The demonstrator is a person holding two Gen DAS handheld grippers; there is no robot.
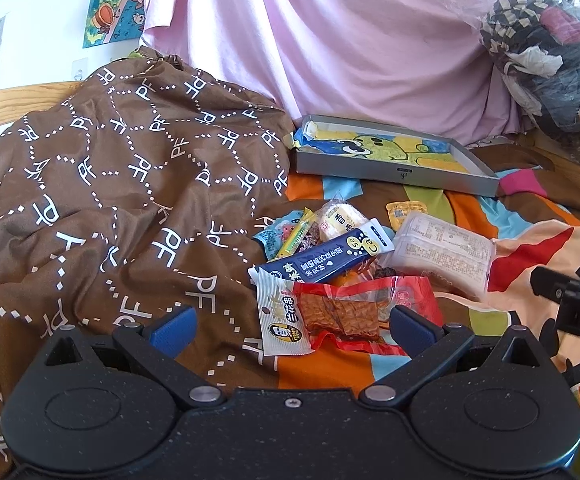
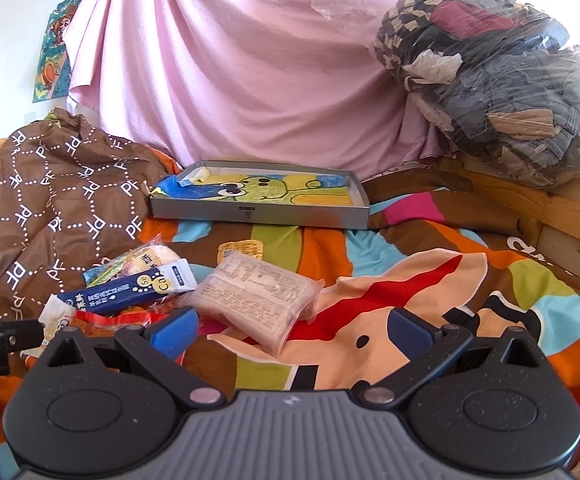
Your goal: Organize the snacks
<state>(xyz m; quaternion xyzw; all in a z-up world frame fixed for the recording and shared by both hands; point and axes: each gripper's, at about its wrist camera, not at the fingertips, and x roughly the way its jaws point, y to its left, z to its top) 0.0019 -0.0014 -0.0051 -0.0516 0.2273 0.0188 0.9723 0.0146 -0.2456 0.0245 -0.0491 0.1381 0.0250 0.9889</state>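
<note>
The snack pile [image 1: 329, 256] lies on the bed [image 2: 429, 240], just before the gray tray [image 2: 258, 212]. Best take one packet at its edge, the red packet [image 1: 353, 316] first. The left gripper [image 1: 290, 326] hovers low over it, fingers wide open. The right gripper [image 2: 291, 328] is also open, near the white packet [image 2: 258, 292].

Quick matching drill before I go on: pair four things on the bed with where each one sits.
1. red snack pack
2. navy stick pack
3. white pack
4. grey tray

A. far end, by the pink cloth
B. between the open left gripper's fingers
C. just ahead of the open right gripper
D. lying across the snack pile

Pairs: 1-B, 2-D, 3-C, 4-A
</note>
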